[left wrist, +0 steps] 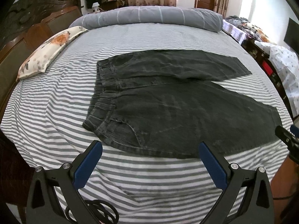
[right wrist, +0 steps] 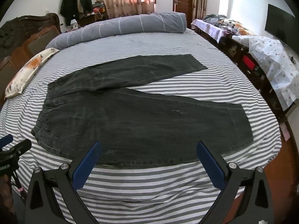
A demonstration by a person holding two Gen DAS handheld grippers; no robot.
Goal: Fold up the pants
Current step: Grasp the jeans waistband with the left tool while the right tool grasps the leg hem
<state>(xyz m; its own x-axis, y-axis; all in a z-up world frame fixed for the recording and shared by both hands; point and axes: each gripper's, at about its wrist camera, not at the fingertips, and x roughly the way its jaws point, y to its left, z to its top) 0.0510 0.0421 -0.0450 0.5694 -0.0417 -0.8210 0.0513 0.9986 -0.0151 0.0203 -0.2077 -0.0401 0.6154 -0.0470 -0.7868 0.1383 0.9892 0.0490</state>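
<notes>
Dark grey denim pants (left wrist: 168, 102) lie flat and spread on the striped bed, waistband to the left, both legs running right in a V. They also show in the right wrist view (right wrist: 142, 119). My left gripper (left wrist: 150, 148) is open and empty, hovering just before the near edge of the pants by the waist and pocket. My right gripper (right wrist: 148, 147) is open and empty, hovering just before the near edge of the nearer leg. The right gripper shows at the far right of the left wrist view (left wrist: 287, 136); the left gripper shows at the left edge of the right wrist view (right wrist: 11, 151).
The bed has a grey-and-white striped sheet (left wrist: 56, 112). A floral pillow (left wrist: 48, 50) lies at the left by the wooden headboard (left wrist: 22, 33). A rolled grey duvet (left wrist: 149, 16) lies along the far side. Cluttered furniture (right wrist: 261, 59) stands along the right.
</notes>
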